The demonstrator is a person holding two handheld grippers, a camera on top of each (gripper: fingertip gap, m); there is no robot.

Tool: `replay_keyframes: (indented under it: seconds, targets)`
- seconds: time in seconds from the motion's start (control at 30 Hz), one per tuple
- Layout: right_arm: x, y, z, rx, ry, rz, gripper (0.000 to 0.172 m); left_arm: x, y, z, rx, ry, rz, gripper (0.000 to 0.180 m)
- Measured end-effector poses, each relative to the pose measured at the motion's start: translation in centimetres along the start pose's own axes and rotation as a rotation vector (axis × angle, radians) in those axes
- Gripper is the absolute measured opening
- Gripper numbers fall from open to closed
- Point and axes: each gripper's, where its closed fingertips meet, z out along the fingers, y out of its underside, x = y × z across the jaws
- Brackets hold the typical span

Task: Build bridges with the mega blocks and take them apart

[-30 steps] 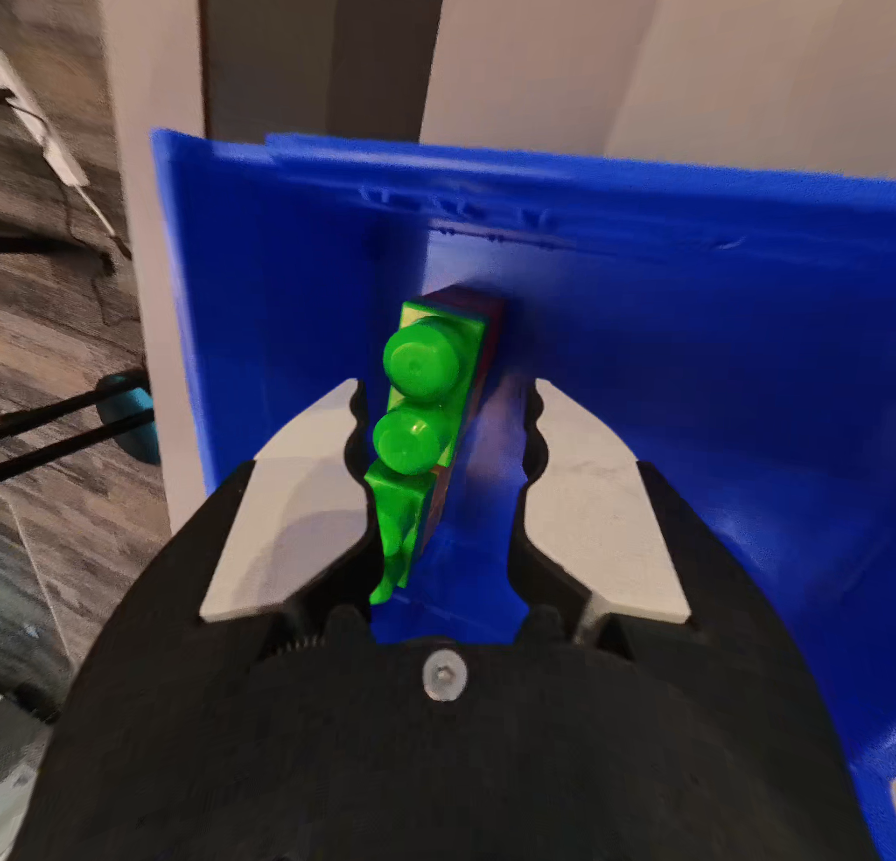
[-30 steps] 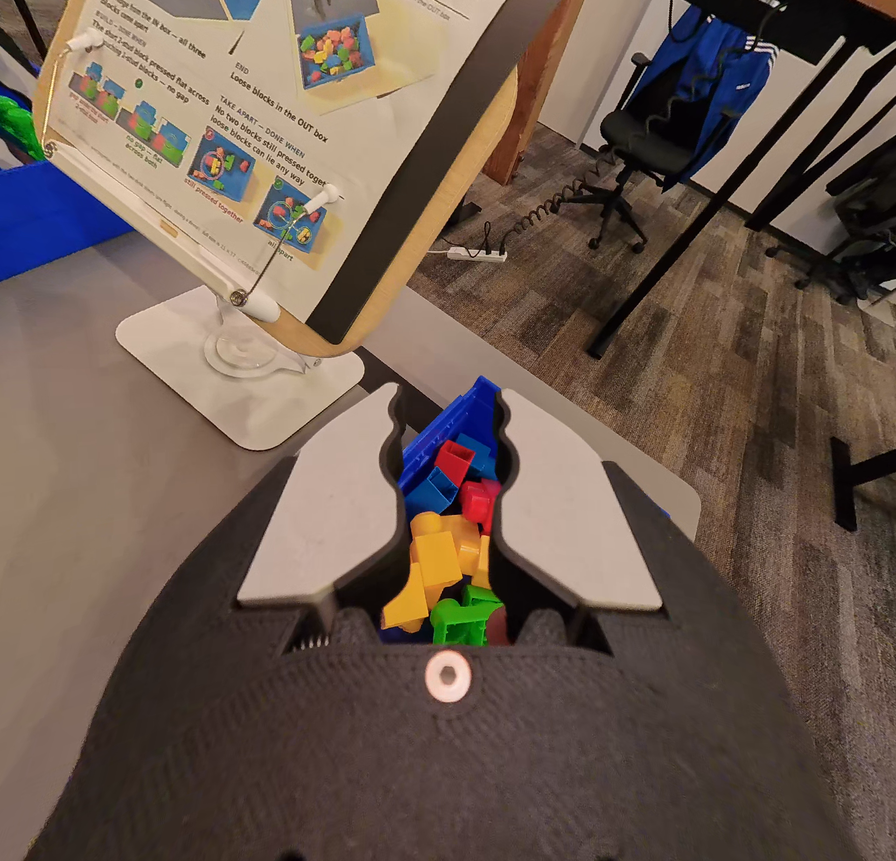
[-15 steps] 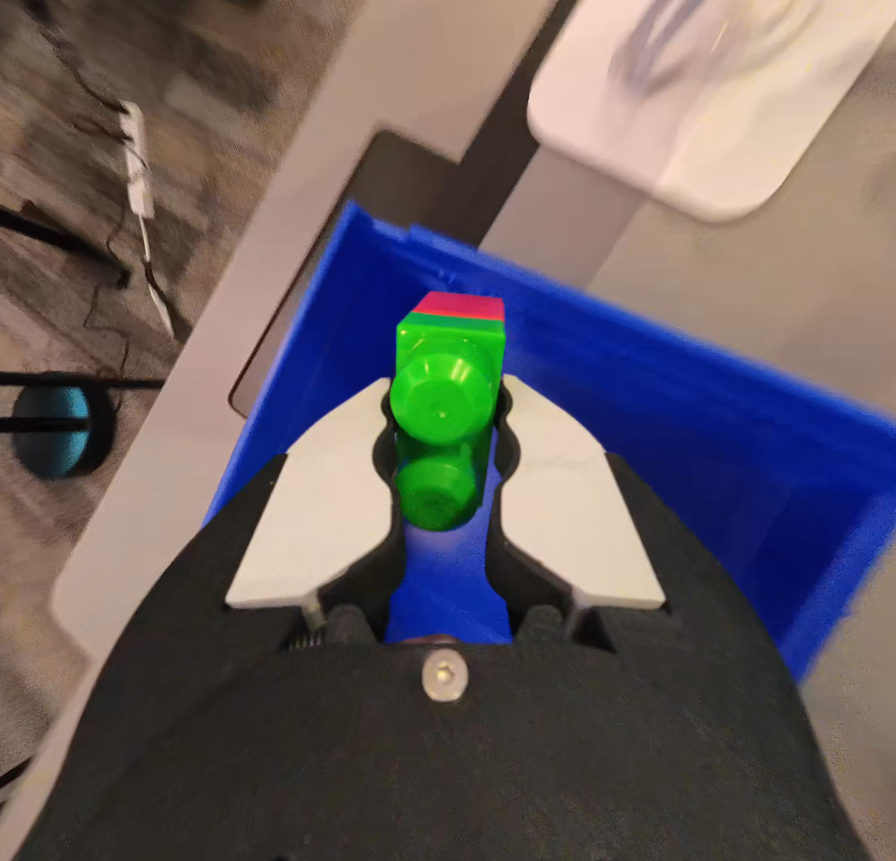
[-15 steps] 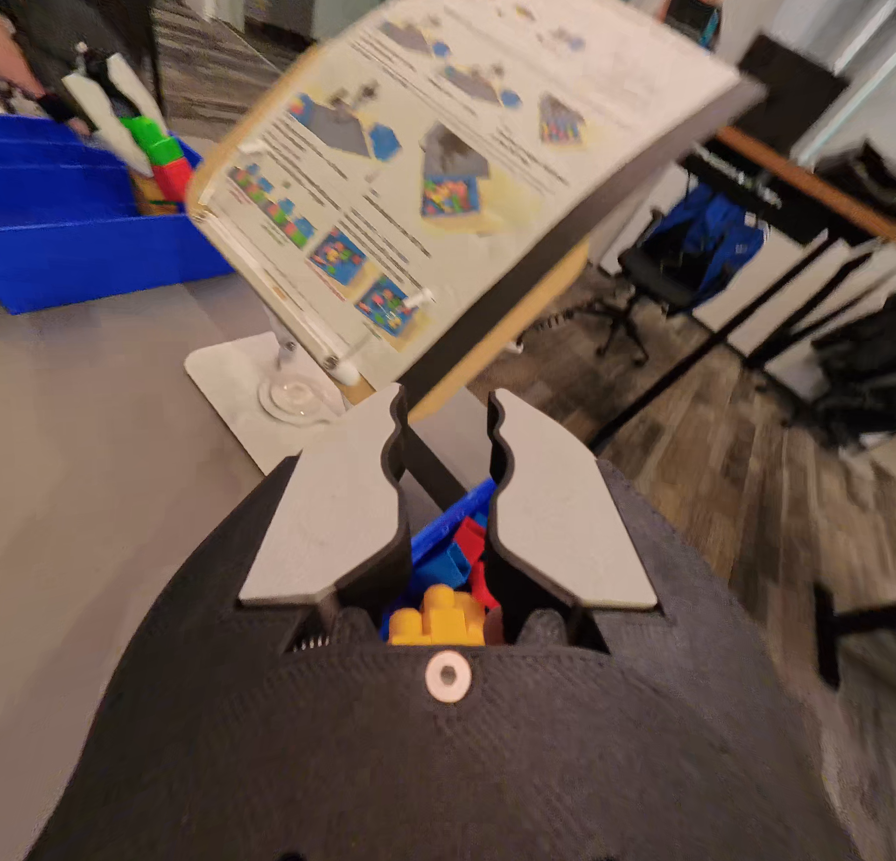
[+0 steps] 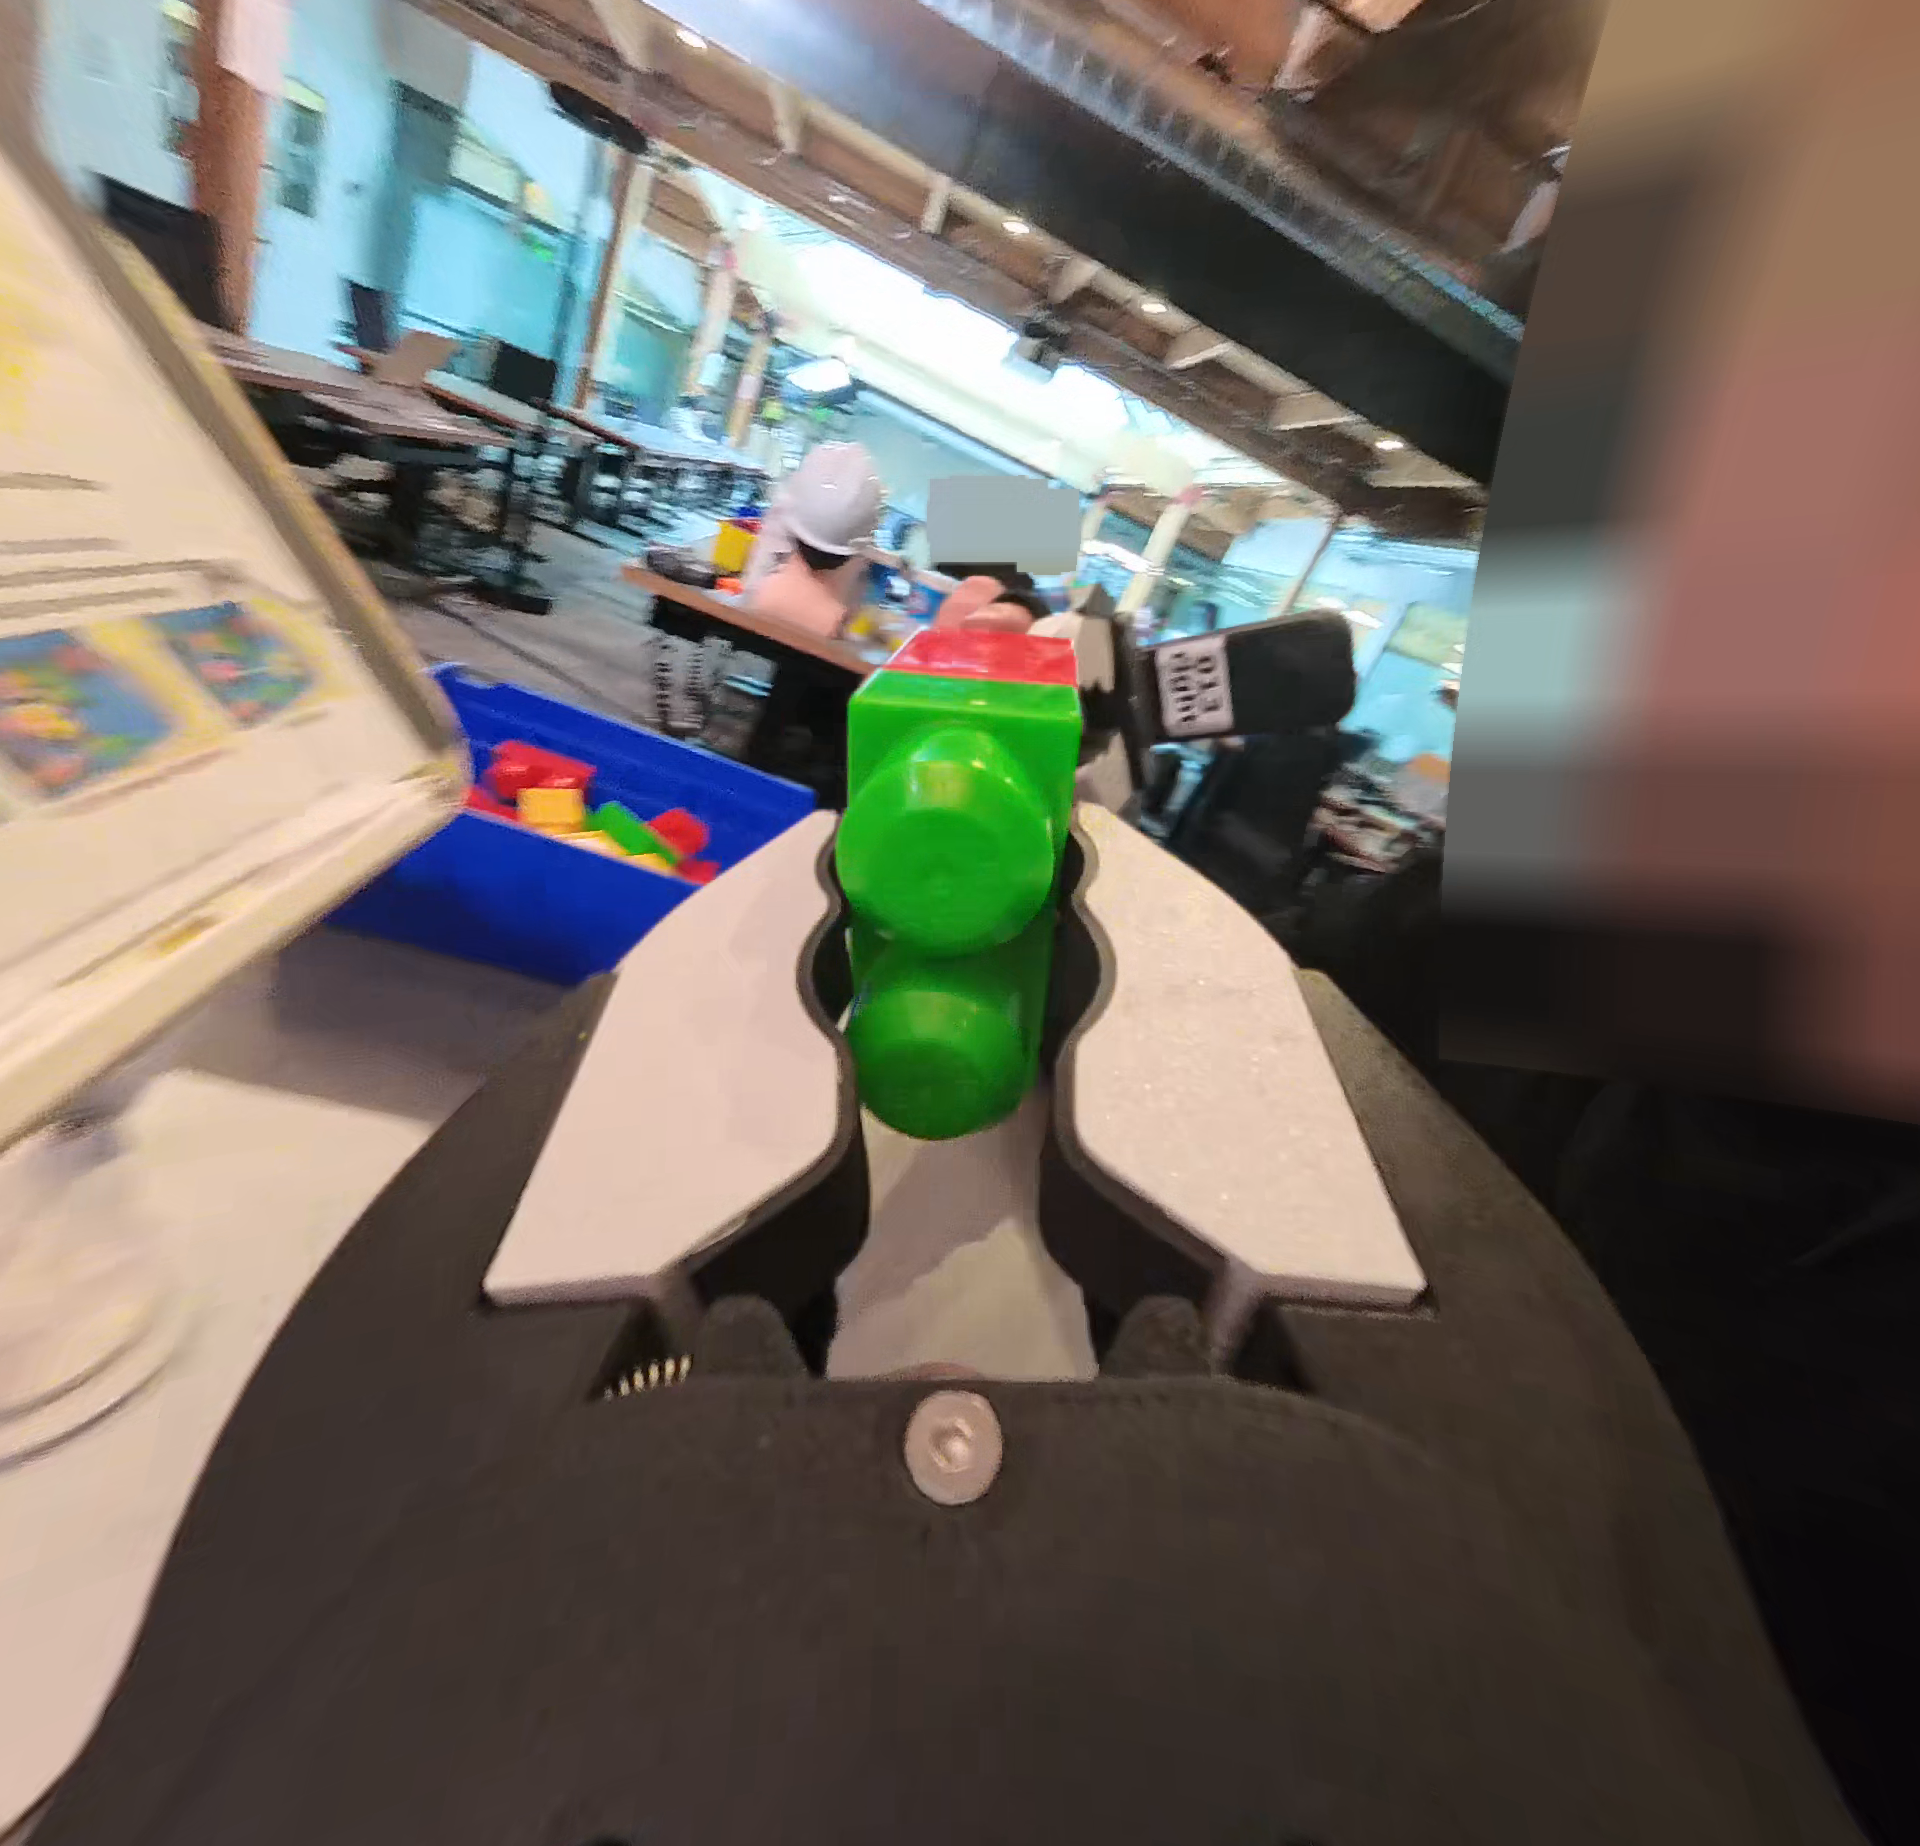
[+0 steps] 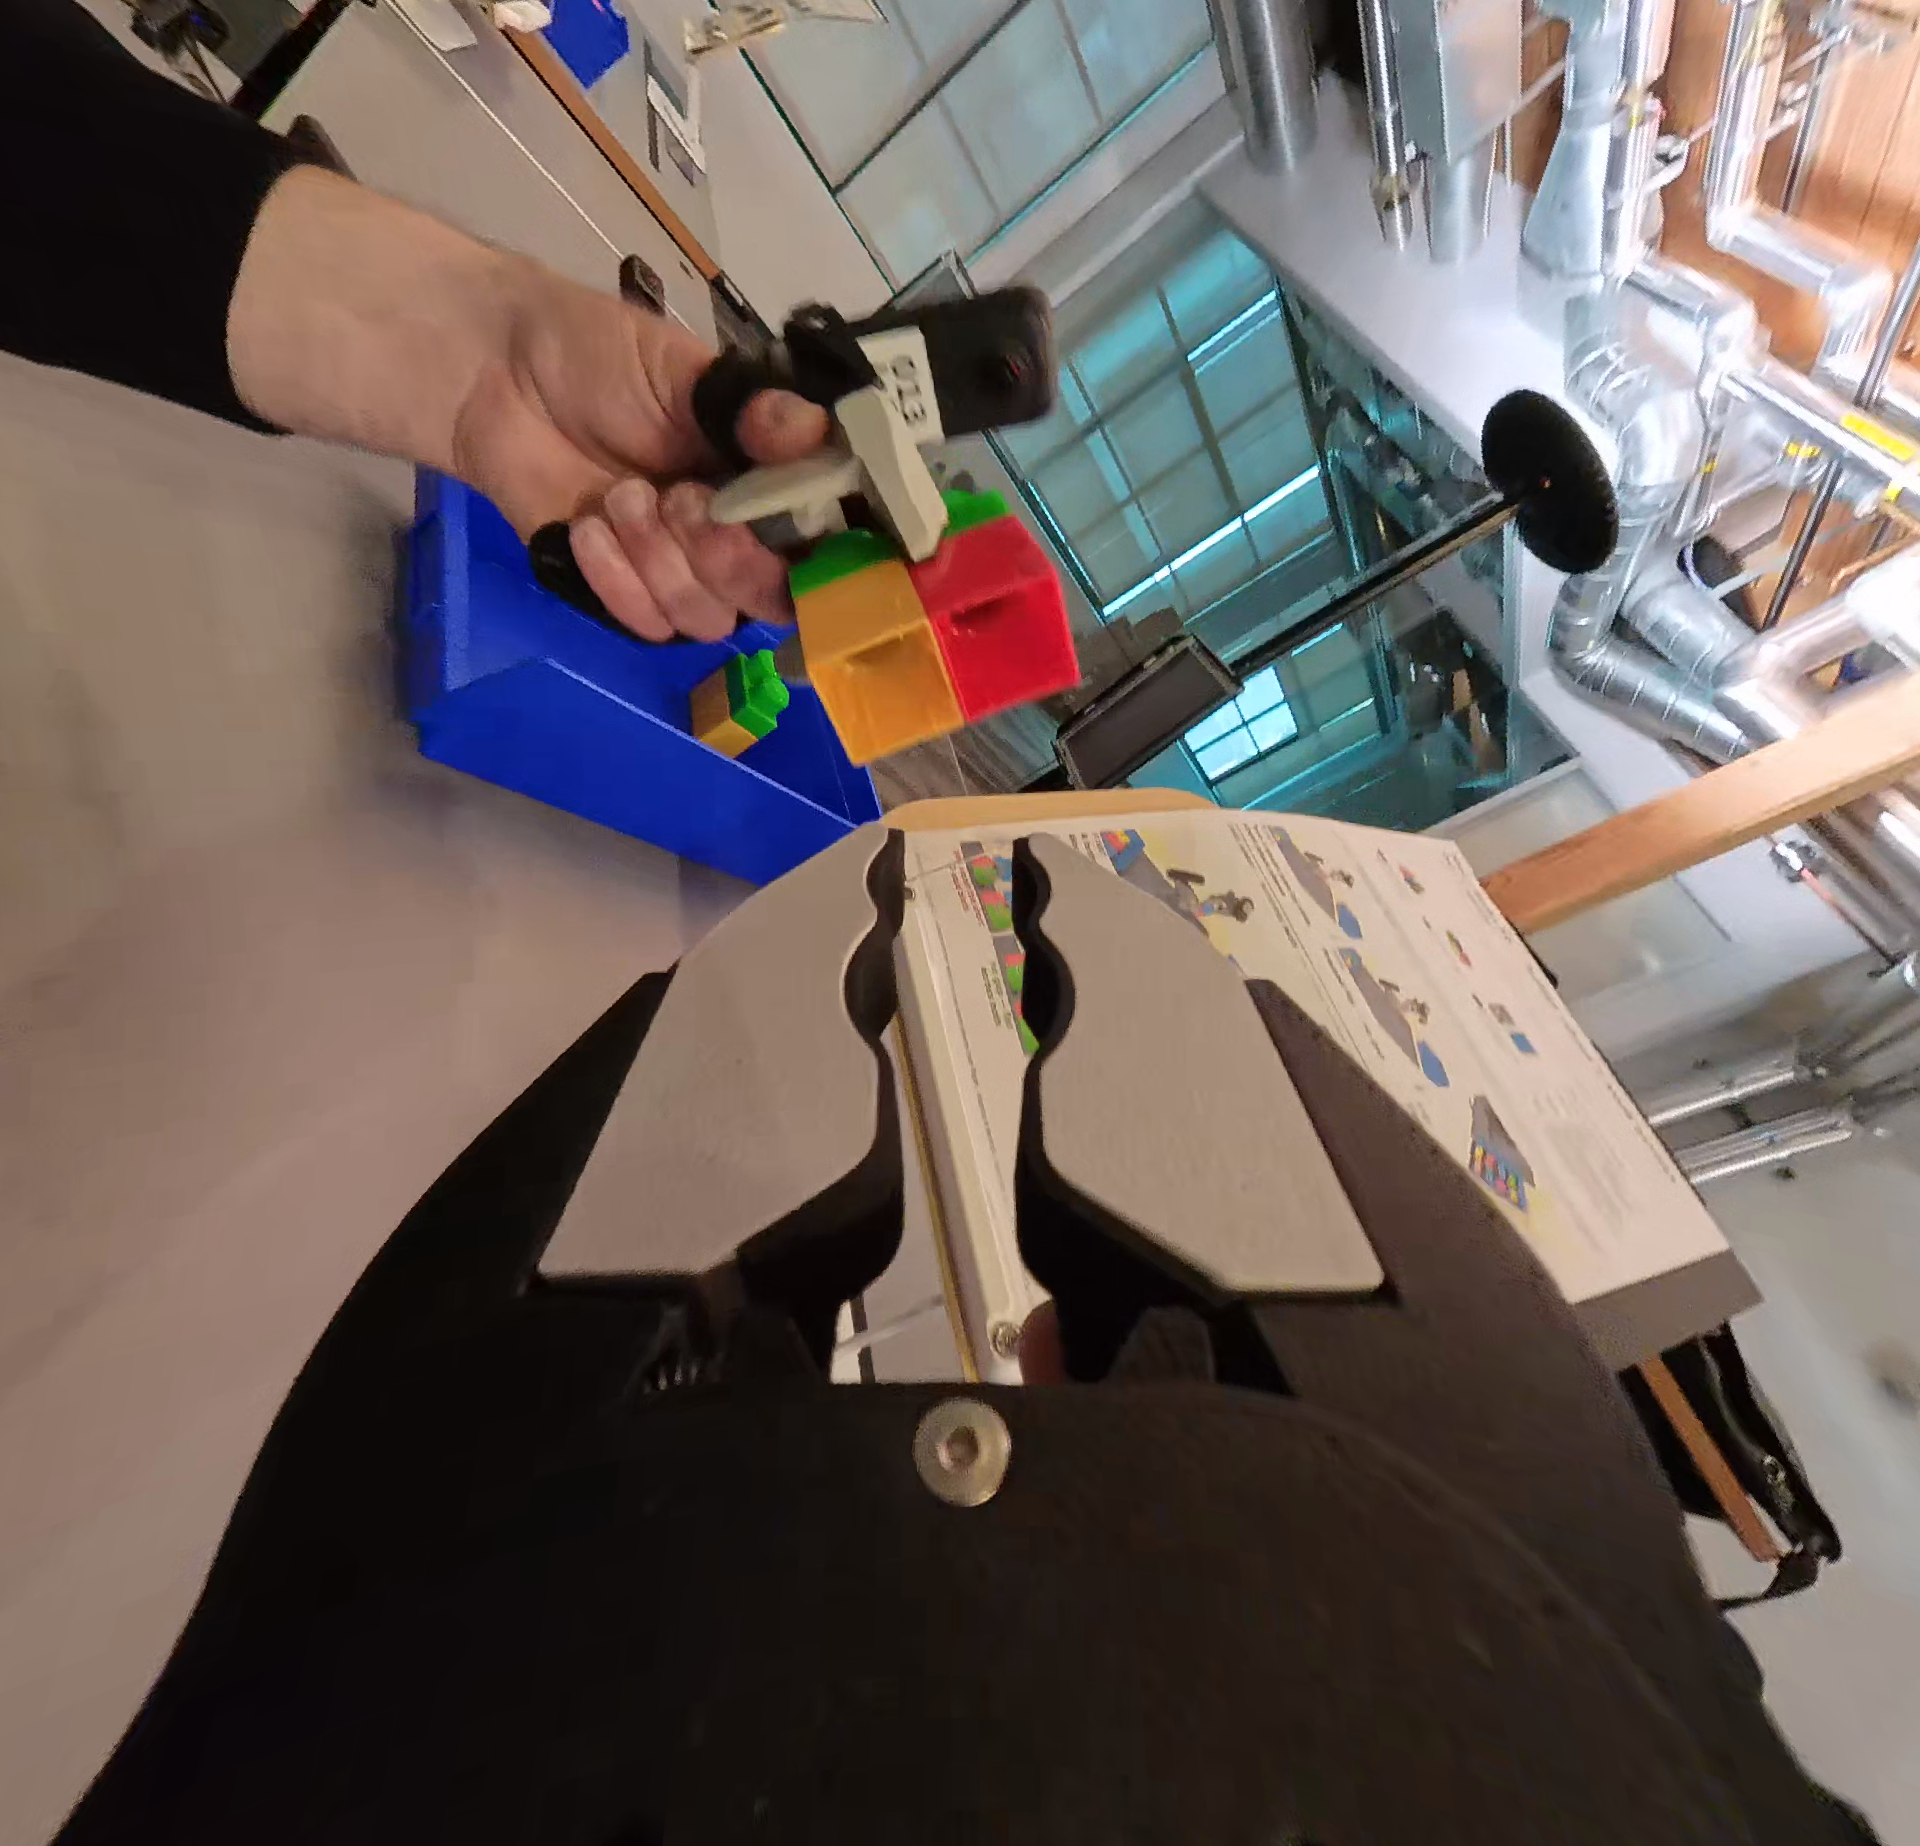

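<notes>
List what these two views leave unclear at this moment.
- Left wrist view: the orange block is hidden behind the green block in the left gripper.
- Left wrist view: a blur patch covers the right side.
- Right wrist view: most of the blue bin's inside is hidden by its wall and the hand.

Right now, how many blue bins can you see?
2. One blue bin full of loose blocks sits beside the instruction board; another blue bin lies under the hand.
</notes>
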Motion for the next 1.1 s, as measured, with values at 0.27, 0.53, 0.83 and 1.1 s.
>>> replay_keyframes:
  seconds: [0.27, 0.53, 0.83, 1.1]
  targets:
    - [0.1, 0.0, -0.5, 0.028, 0.001, -0.041, 0.019, 0.9, 1.5, 6.0, -0.039, 0.164, -0.083, 0.037]
    - [-1.3, -0.1, -0.1, 0.025, -0.028, -0.117, 0.007, 1.9, 3.0, 8.0, -0.078, 0.235, -0.138, 0.036]
    - [-2.1, -1.1, -0.7, -0.016, -0.039, -0.243, 0.003, 3.5, 3.7, 7.8, -0.157, 0.252, -0.044, 0.036]
    - [4.8, -3.3, -8.0, 0.017, 0.163, -0.236, 0.003, 0.5, -2.4, -0.4, 0.02, -0.003, 0.073, 0.037]
